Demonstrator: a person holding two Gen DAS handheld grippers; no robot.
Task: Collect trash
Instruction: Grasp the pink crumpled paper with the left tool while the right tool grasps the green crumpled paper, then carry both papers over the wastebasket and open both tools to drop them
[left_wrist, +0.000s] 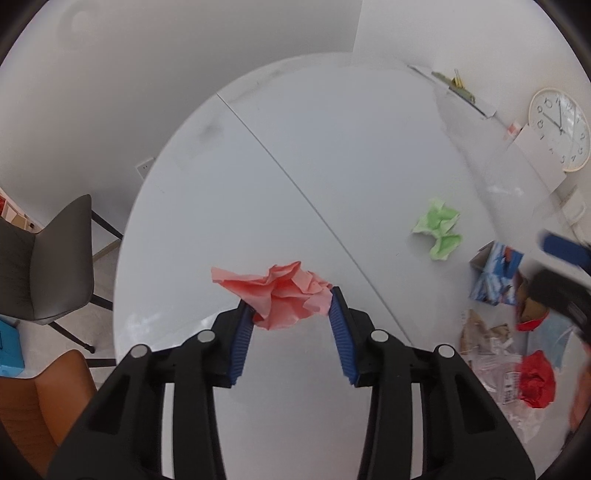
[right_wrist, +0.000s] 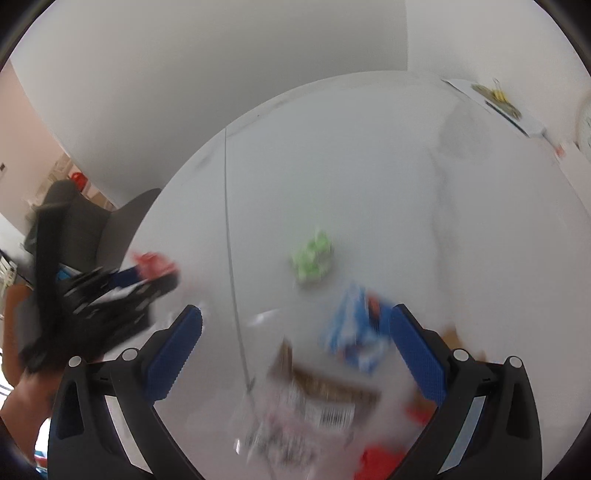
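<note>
A crumpled pink paper (left_wrist: 280, 295) lies on the white round table (left_wrist: 314, 147), and my left gripper (left_wrist: 290, 300) is shut on it, both blue pads pressing its sides. In the blurred right wrist view my right gripper (right_wrist: 295, 310) stands wide open over a trash pile, with a blue-and-white carton (right_wrist: 354, 332) and a clear wrapper with a barcode (right_wrist: 314, 402) between its fingers, touching neither pad. A crumpled green paper (left_wrist: 439, 229) (right_wrist: 312, 260) lies beyond the pile. Red crumpled paper (left_wrist: 535, 380) sits at the pile's near side.
A wall clock (left_wrist: 559, 129) and clipped papers (left_wrist: 458, 88) lie at the table's far right. A dark chair (left_wrist: 44, 266) and an orange chair (left_wrist: 37, 406) stand left of the table. A blue face mask (left_wrist: 557, 332) lies in the pile.
</note>
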